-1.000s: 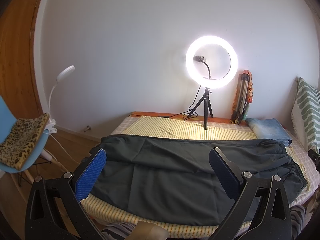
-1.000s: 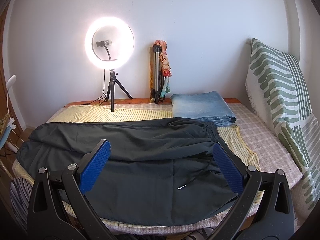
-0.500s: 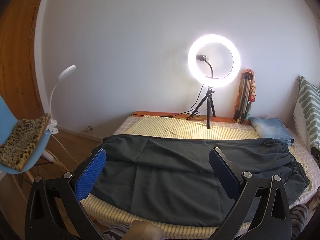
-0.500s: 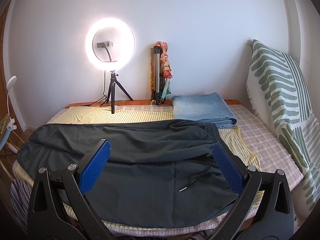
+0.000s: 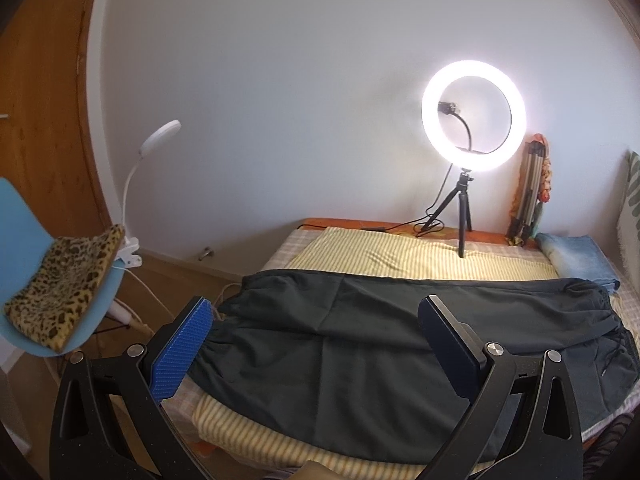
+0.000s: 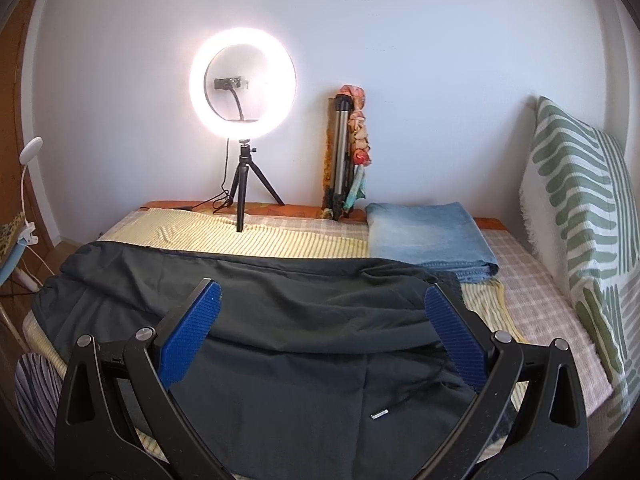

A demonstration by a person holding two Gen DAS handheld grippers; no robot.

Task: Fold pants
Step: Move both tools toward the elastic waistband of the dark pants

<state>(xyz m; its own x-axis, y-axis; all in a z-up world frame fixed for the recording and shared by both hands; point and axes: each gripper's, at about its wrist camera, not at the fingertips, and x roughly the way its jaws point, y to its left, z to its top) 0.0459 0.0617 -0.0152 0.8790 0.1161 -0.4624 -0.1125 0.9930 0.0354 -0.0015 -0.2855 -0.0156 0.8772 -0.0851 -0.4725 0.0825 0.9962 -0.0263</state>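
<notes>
Dark grey pants [image 5: 380, 344] lie spread sideways across a bed, folded lengthwise so one leg rests on the other, on top of a yellow striped sheet [image 5: 400, 256]. The waistband end [image 6: 444, 280] lies toward the green patterned pillow [image 6: 576, 208], and a drawstring with a metal tip [image 6: 379, 415] trails over the cloth near it. The cuffs [image 5: 236, 312] reach the bed's opposite edge. No label or writing can be read on the pants or anywhere else.

The left gripper [image 5: 316, 328] hovers above the leg end, its blue-padded fingers spread wide apart and holding nothing. The right gripper [image 6: 320, 320] hovers above the waist end, likewise spread wide with nothing between its fingers. The near edge of the pants is hidden behind both tools.

Beyond the pants, folded blue jeans [image 6: 428, 232] sit just behind the waistband. A lit ring light [image 6: 243, 84] on a small tripod stands on the sheet farther back; its glare washes out the holder at its centre. A folded tripod draped with a colourful scarf [image 6: 348, 152] leans on the wall beside it. Past the cuffs, a blue chair [image 5: 24, 216], cut off by the frame, carries a leopard-print cushion [image 5: 64, 280] and a white clip lamp [image 5: 158, 140].
</notes>
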